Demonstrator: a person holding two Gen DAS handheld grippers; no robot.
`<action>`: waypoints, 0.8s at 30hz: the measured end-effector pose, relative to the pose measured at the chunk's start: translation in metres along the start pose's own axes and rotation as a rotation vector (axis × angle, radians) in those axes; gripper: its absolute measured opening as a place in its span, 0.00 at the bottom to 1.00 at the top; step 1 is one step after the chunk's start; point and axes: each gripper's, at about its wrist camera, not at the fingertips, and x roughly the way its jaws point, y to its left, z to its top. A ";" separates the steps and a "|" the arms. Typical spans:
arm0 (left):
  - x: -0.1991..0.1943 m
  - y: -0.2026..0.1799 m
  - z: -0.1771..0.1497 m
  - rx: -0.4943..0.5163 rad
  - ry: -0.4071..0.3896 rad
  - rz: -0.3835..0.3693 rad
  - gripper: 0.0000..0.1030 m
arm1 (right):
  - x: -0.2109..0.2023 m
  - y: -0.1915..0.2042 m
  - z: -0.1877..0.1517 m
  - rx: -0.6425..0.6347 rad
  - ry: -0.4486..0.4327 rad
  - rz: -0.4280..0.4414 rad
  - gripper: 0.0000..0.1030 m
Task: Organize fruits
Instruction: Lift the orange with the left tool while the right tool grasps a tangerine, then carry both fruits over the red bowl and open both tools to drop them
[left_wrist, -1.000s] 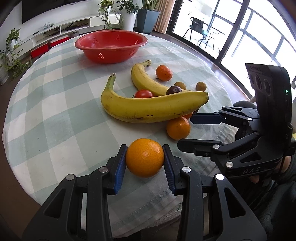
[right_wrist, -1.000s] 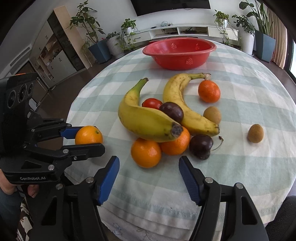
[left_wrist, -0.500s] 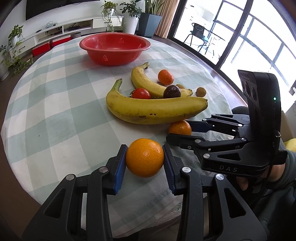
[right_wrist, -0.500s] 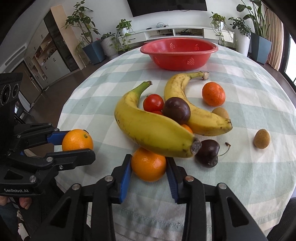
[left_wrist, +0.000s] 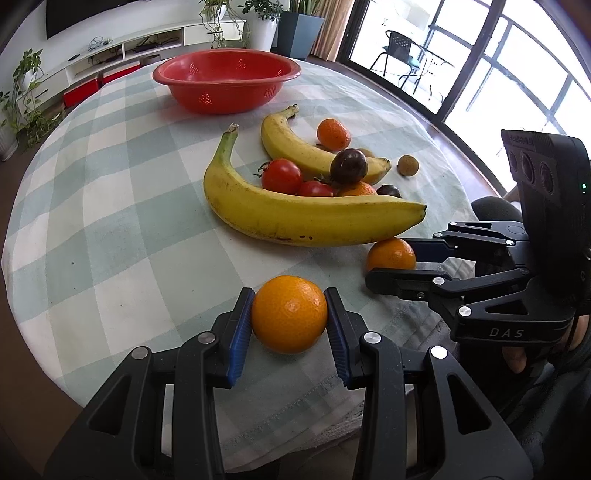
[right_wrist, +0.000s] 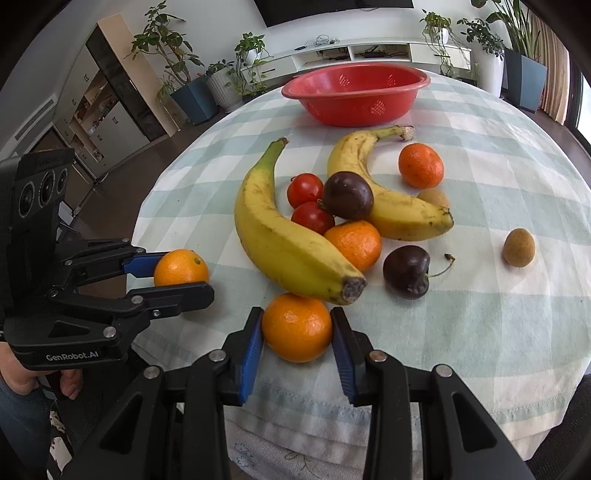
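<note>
Both grippers clamp oranges at the near table edge: left gripper (left_wrist: 290, 325) on one orange (left_wrist: 289, 313), right gripper (right_wrist: 297, 338), jaws just closed, on another (right_wrist: 297, 326); red basket (right_wrist: 354, 94) lies straight ahead beyond the bananas (right_wrist: 288, 236), about equally far from each.

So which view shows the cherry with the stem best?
The right wrist view: the cherry lies whole and unobstructed, stem included. In the left wrist view only its dark top peeks over the big banana.
</note>
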 end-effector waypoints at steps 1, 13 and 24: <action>0.000 -0.001 0.000 0.001 0.001 -0.001 0.34 | -0.001 -0.001 -0.001 -0.002 0.003 0.002 0.38; 0.005 -0.003 -0.001 -0.003 0.017 0.003 0.34 | -0.017 -0.008 -0.017 -0.010 0.033 0.035 0.38; -0.013 0.011 0.014 -0.039 -0.036 -0.008 0.34 | -0.056 -0.031 -0.015 0.038 -0.005 0.108 0.38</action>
